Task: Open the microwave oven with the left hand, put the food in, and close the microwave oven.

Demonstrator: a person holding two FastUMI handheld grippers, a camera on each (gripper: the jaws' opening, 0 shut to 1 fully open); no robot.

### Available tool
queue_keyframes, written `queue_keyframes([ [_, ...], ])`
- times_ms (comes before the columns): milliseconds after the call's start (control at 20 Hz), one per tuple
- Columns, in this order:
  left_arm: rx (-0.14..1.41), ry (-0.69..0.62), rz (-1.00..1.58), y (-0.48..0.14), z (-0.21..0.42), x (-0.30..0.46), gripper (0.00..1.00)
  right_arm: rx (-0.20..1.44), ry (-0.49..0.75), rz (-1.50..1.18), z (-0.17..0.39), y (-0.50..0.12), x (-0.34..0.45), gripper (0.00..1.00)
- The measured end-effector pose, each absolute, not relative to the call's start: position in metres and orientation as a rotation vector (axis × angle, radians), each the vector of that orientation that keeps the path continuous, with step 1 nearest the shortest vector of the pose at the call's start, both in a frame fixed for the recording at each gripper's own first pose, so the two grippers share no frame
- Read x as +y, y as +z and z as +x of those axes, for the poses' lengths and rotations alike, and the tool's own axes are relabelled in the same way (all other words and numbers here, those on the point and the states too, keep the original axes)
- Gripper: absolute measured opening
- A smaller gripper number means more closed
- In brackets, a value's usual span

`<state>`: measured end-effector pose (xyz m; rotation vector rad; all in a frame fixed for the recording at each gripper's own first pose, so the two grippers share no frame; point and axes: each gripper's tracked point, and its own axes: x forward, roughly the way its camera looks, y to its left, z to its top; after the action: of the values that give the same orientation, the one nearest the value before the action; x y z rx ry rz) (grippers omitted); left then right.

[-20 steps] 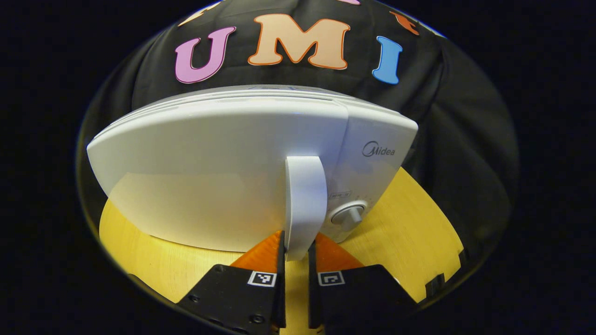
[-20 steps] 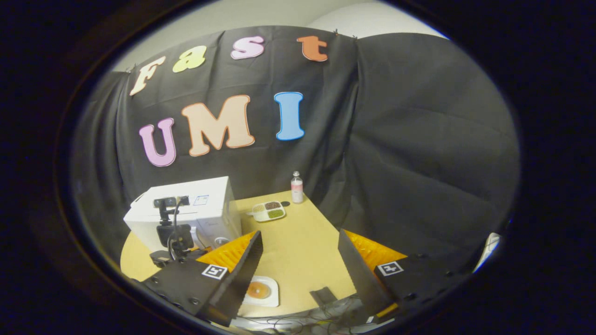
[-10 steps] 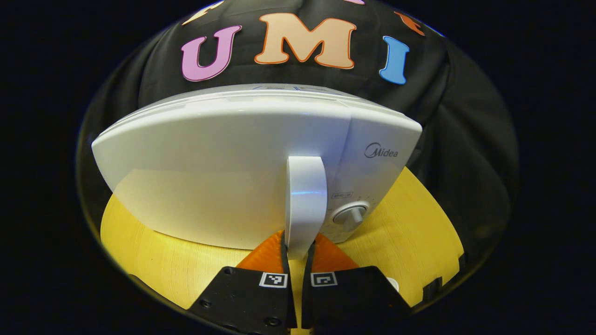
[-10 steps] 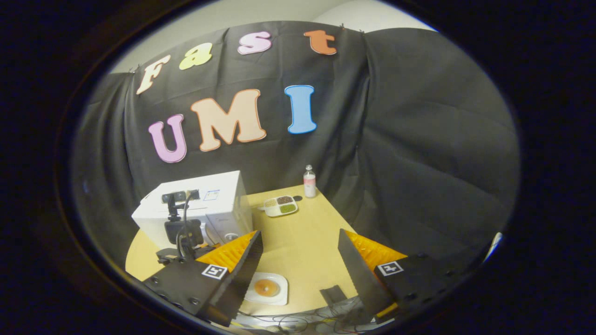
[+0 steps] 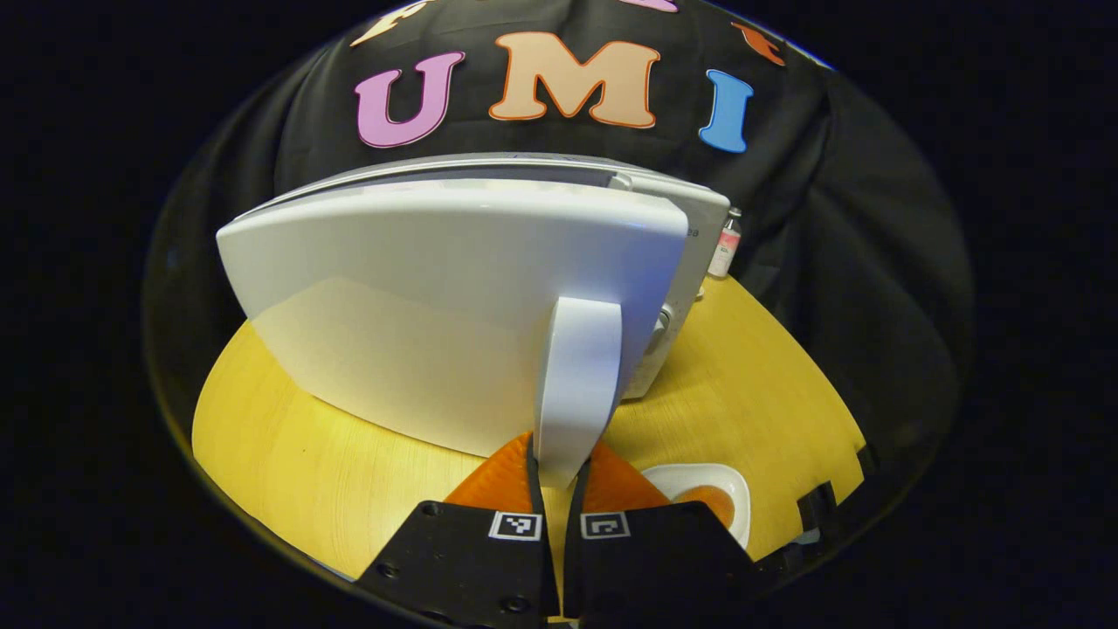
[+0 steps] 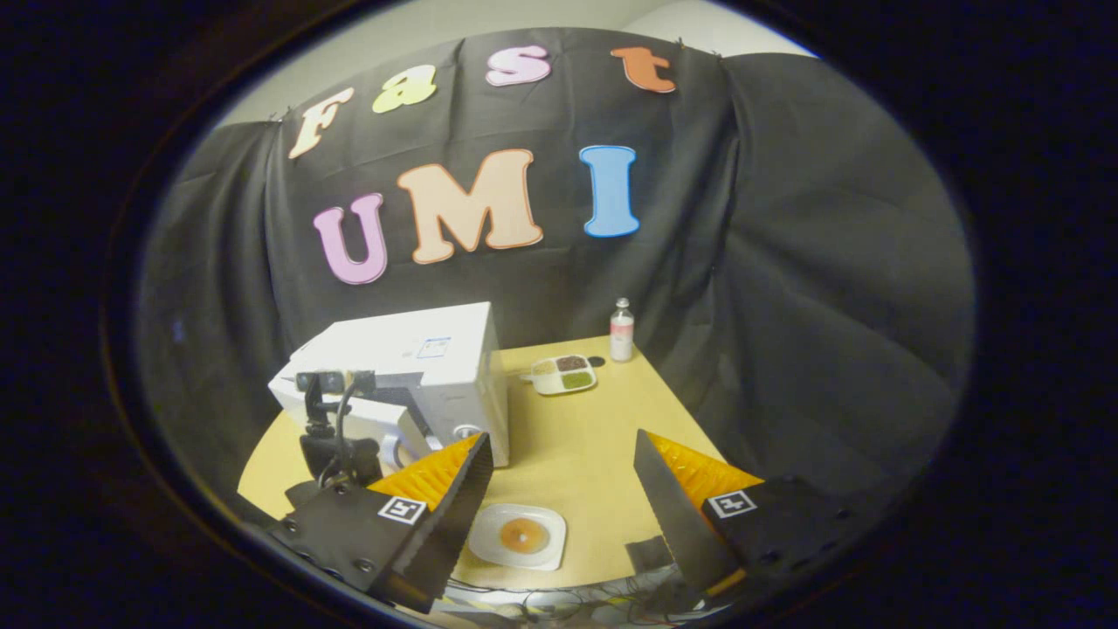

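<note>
Microwave [image 5: 454,288] door handle [image 5: 576,384] sits squeezed between your left gripper [image 5: 553,489] fingers so you can swing the door out, while your right gripper [image 6: 563,498] waits with fingers wide apart above the food plate [image 6: 517,535].

Recording booth: black cloth wall [image 6: 786,262], wooden table [image 6: 576,437].

Microwave door [image 5: 437,297] swung out, hiding oven cavity. Plate of food [image 5: 712,500] half covered by left hand-held gripper [image 5: 555,489]. Bottle [image 5: 725,246] partly behind oven body. Tray [image 6: 564,374] contents too small to tell.
</note>
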<state>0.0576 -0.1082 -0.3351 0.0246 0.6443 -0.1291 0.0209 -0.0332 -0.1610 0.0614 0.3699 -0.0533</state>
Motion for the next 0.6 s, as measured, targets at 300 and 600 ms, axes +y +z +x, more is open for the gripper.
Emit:
queue_keyframes([
  [300, 0.647, -0.146, 0.043, -0.334, 0.018, -0.087, 0.02, 0.387, 0.034, 0.034, 0.014, -0.170, -0.001, 0.94],
  [600, 0.667, -0.130, 0.068, -0.334, -0.023, -0.056, 0.10, 0.407, 0.082, 0.024, 0.002, -0.178, 0.020, 0.94],
])
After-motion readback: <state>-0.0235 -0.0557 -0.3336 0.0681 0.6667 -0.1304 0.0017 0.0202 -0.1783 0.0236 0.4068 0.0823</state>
